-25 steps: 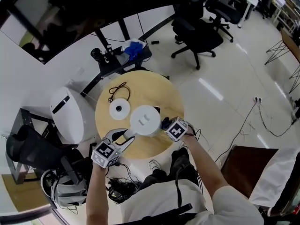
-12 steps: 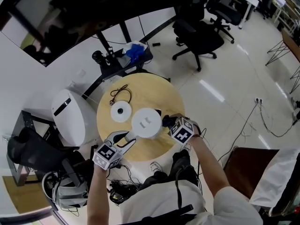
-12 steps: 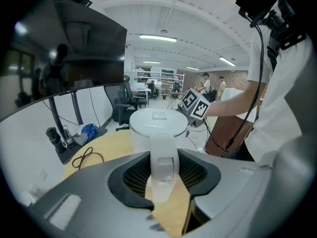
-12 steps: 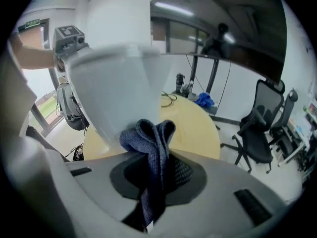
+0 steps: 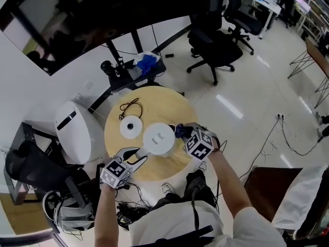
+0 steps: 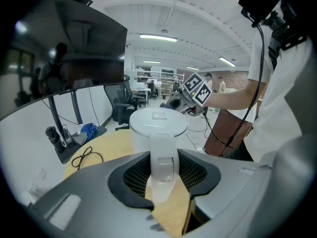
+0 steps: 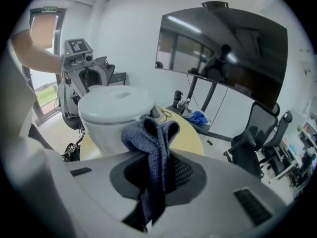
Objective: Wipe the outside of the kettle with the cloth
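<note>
A white kettle (image 5: 158, 139) stands on the round wooden table (image 5: 169, 104). My left gripper (image 5: 134, 156) comes in from the near left and is shut on the kettle's handle (image 6: 163, 157), which sits upright between the jaws. In the left gripper view the kettle's lid (image 6: 158, 119) lies just beyond the handle. My right gripper (image 5: 184, 134) is shut on a dark blue-grey cloth (image 7: 154, 150), bunched above the jaws and trailing down between them. The cloth (image 5: 180, 131) is held against the upper right side of the kettle (image 7: 115, 114), near the lid's rim.
The kettle's round white base (image 5: 130, 127) lies on the table to the left, with a coiled black cable (image 5: 128, 106) behind it. A white appliance (image 5: 72, 130) stands left of the table. A stand with a blue item (image 5: 146, 60) and an office chair (image 5: 213, 40) are beyond.
My right gripper has risen along the kettle's right side with the cloth and rolled a little. The left gripper and the kettle have kept still.
</note>
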The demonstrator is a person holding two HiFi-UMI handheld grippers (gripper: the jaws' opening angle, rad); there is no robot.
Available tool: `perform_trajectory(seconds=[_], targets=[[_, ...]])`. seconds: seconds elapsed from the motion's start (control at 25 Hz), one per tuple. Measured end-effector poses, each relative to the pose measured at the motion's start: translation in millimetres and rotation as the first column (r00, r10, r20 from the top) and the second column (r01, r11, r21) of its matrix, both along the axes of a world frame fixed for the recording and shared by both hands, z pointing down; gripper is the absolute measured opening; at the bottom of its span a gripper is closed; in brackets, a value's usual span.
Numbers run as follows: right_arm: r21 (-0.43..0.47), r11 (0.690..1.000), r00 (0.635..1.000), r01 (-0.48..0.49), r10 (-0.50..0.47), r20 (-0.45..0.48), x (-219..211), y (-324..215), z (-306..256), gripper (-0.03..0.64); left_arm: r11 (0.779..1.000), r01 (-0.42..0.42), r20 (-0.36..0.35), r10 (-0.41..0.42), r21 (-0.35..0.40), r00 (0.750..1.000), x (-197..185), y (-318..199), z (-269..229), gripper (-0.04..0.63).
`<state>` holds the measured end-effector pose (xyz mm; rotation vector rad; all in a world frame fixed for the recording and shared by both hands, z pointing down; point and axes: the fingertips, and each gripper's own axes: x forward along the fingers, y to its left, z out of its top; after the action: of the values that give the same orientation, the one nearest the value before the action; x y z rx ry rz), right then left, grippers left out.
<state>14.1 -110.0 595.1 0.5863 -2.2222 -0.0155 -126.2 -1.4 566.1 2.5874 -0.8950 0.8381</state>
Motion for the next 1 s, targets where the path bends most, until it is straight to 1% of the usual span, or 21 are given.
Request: perform_trajectory(seconds=[0.16,0.32,0.48,0.56,0.64,0.72,0.88,1.0], targets=[[-0.102,0.994,0.999,-0.031,0.029,-0.013,0,-5,56,0.064,1.0,-0.007,0.007,0.007,-0.004,1.0,2,0,-1,0.167],[-0.215,0.974,0.998,-0.069,0.066,-0.023,0,-8,115,0.064,1.0,-0.004,0.01,0.004,-0.01,1.0,2,3,-2,0.167],[-0.284,0.955,0.996,-0.081,0.064,-0.068,1,-9,158,0.064,1.0,-0.003,0.007,0.003,-0.012,1.0,5,4,-1,0.167],[-0.298,0.951,0.996,-0.082,0.064,-0.069,0,-10,166,0.064,1.0,-0.004,0.01,0.004,-0.012,1.0,6,3,-1,0.167],[-0.277,0.957,0.995,-0.079,0.06,-0.077,1,-13,162,0.064,1.0,0.0,0.006,0.0,-0.008,1.0,7,1,-4,0.167],[-0.229,0.972,0.996,-0.055,0.037,-0.08,1,-15,146,0.064,1.0,0.006,0.008,-0.006,-0.01,1.0,5,1,-3,0.167],[-0.09,0.996,1.0,-0.005,0.003,-0.016,-5,-20,77,0.064,1.0,0.013,0.011,-0.013,-0.011,1.0,6,-1,-2,0.167],[0.019,1.0,0.999,0.018,-0.018,0.027,-9,-23,27,0.064,1.0,0.009,0.019,-0.009,-0.016,1.0,5,-2,1,0.167]])
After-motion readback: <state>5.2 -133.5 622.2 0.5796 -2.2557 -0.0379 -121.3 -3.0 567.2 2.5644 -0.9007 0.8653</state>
